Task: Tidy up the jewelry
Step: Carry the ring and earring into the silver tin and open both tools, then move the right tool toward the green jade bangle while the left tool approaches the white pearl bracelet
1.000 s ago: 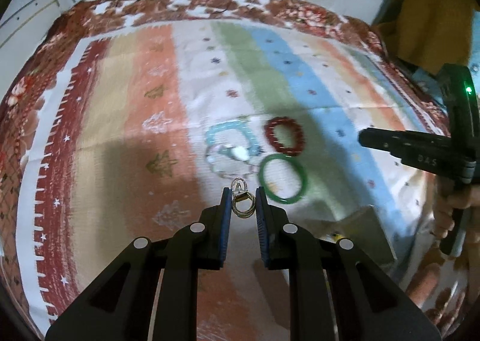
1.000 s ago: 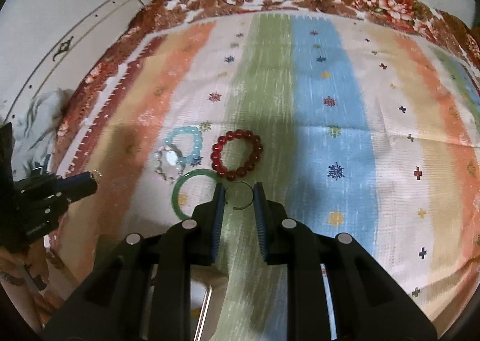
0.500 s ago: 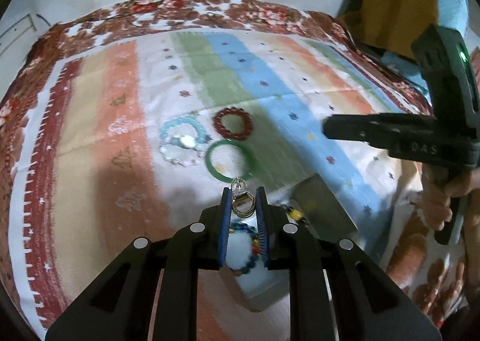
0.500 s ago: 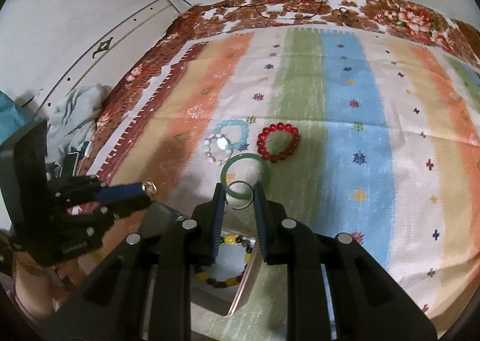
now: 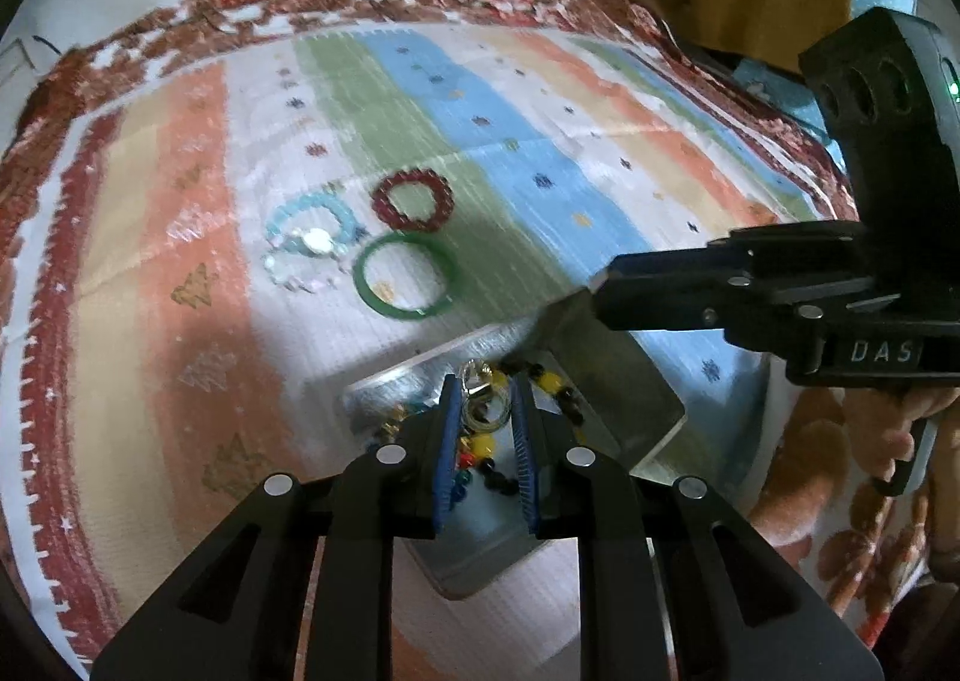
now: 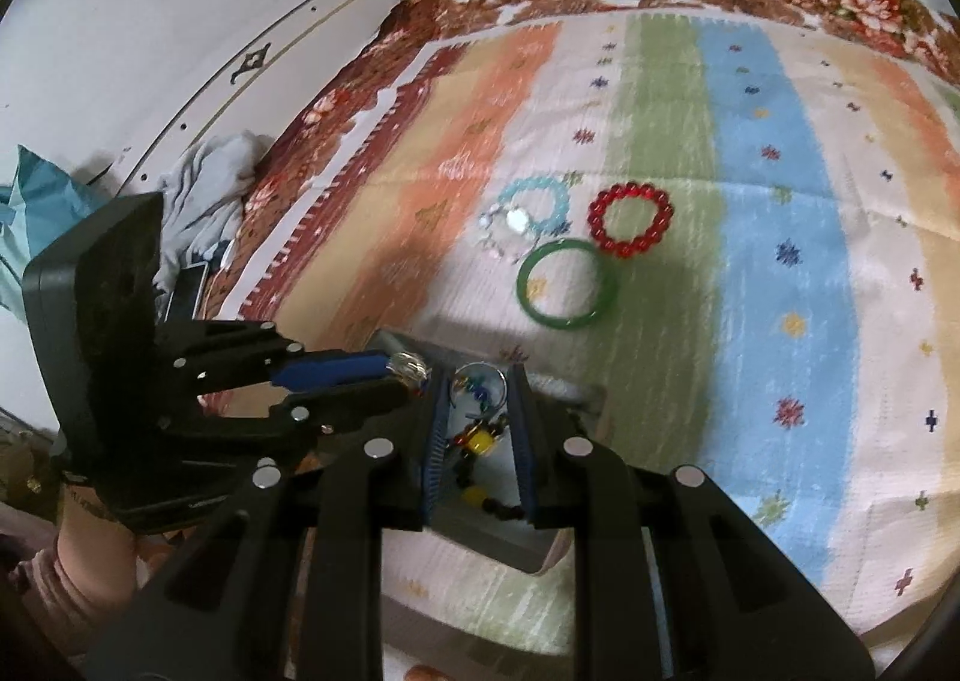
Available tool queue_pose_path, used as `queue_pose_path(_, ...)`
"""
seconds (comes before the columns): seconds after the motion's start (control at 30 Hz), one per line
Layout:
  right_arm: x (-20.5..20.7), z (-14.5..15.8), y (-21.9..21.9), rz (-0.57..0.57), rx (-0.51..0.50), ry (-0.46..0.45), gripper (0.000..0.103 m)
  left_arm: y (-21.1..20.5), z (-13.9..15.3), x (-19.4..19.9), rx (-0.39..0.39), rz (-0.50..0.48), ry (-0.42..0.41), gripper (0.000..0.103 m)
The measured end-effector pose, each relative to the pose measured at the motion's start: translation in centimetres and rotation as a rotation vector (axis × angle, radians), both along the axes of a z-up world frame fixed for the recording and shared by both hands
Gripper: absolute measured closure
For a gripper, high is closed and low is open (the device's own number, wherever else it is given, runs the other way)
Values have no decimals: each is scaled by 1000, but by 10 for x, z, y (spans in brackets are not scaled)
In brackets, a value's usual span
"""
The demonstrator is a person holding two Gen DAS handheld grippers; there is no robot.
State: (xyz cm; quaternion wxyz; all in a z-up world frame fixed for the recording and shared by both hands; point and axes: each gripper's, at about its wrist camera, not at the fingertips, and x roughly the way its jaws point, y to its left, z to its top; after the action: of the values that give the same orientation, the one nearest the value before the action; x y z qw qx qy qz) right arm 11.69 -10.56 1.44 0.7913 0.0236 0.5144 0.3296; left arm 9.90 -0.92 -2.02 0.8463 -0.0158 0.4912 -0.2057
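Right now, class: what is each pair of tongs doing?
Left tongs: closed on small gold clasp ring.
Right tongs: closed on thin silver wire hoop.

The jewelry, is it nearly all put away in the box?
Not yet. The metal box already holds a colorful bead strand. The left gripper and right gripper each hold a small ring over it. The green bangle, red bracelet and pale bracelets wait outside.
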Motion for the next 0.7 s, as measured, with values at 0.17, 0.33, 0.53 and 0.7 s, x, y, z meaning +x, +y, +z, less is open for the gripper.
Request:
queue_pose_path(0.17, 5, -3, -2, -17, -1, 22, 65, 6, 0, 2, 38, 40, -13, 63)
queue_pose_path(0.33, 11, -5, -6, -50, -12, 12, 50, 29, 1, 12, 23, 140, -15, 53)
queue_pose_path(0.53, 24, -5, 0, -75, -91, -52, 35, 48, 0, 26, 42, 234, -24, 52)
queue_pose_path(0.7, 39, -11, 3, -114, -164, -84, 20, 62, -3, 41, 84, 309, -44, 47)
